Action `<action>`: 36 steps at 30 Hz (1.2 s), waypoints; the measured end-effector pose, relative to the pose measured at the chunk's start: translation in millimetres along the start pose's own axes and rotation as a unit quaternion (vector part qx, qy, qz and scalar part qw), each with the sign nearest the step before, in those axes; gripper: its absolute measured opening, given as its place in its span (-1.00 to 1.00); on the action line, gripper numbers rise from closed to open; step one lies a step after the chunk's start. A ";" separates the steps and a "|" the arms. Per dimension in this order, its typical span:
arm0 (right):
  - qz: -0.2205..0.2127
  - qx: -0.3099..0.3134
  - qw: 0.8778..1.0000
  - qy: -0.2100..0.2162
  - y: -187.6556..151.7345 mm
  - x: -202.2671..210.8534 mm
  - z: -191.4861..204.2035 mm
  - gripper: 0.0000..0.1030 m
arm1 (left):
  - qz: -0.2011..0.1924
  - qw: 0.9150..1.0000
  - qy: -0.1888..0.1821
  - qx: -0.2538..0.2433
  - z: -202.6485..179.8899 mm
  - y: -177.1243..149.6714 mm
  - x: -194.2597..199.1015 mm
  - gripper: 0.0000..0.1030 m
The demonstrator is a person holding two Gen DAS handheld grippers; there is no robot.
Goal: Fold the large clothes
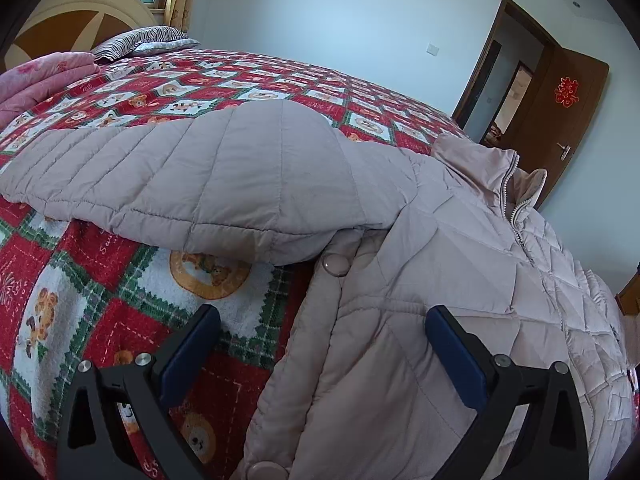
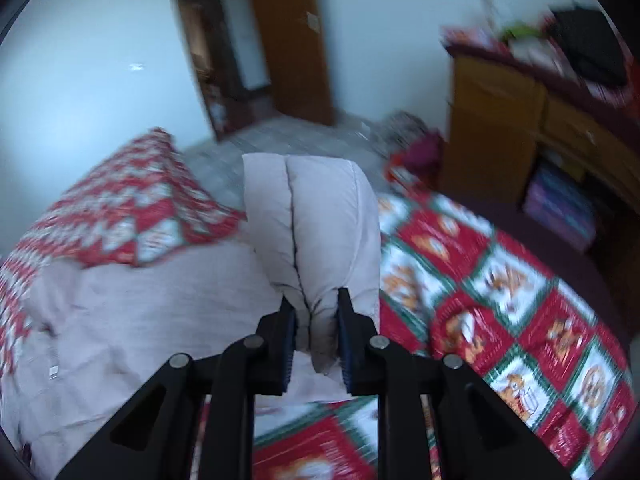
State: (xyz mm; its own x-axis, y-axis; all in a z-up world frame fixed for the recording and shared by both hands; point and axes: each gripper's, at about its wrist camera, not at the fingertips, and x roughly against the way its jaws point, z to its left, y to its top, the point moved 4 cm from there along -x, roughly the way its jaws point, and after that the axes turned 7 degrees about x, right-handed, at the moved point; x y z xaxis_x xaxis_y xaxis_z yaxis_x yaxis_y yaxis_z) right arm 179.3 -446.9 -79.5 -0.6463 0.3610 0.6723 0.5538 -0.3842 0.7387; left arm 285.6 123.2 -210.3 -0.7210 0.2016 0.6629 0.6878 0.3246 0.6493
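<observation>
A pale pink quilted jacket (image 1: 440,280) lies on the bed, front up, zipper and collar at the right. One sleeve (image 1: 180,176) stretches out to the left over the red patterned blanket (image 1: 100,300). My left gripper (image 1: 320,336) is open and empty, hovering over the jacket's side edge below that sleeve. In the right wrist view, my right gripper (image 2: 316,320) is shut on the other sleeve (image 2: 316,216), holding its cuff end lifted above the jacket body (image 2: 140,312). That view is motion-blurred.
A pink quilt (image 1: 36,80) and striped pillow (image 1: 140,40) lie by the headboard. An open brown door (image 1: 560,104) is at the far right. A wooden cabinet (image 2: 520,120) with clutter stands beside the bed. The blanket's corner (image 2: 132,200) is folded up.
</observation>
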 end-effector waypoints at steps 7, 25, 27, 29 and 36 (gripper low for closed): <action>-0.035 0.092 0.988 0.119 12.4 57.2 143.6 -0.58 | -0.005 1.000 -0.022 0.015 4.0 0.7 3.7 0.98; 0.112 0.226 0.929 0.271 -144.4 -38.7 403.9 -0.58 | -0.010 0.998 -0.049 0.029 8.7 1.9 5.3 0.98; 0.113 0.244 0.923 0.275 -151.5 -41.0 409.4 -0.46 | -0.010 0.998 -0.050 0.030 9.2 2.1 5.3 0.98; 0.111 0.257 0.915 0.291 -152.3 -39.5 413.2 0.16 | -0.010 0.998 -0.051 0.030 9.0 2.1 5.1 0.98; 0.038 0.211 0.910 0.356 -99.3 12.1 367.2 0.71 | -0.009 0.998 -0.047 0.028 8.7 1.7 4.8 0.98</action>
State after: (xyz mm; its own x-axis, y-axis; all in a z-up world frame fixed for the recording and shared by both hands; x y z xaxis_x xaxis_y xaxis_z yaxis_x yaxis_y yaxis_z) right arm 309.3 -92.4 -126.9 -0.6909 -0.3515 0.6317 0.6661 0.0301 0.7453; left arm 282.6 132.8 -209.2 -0.7392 0.2814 0.6119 0.6714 0.3796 0.6365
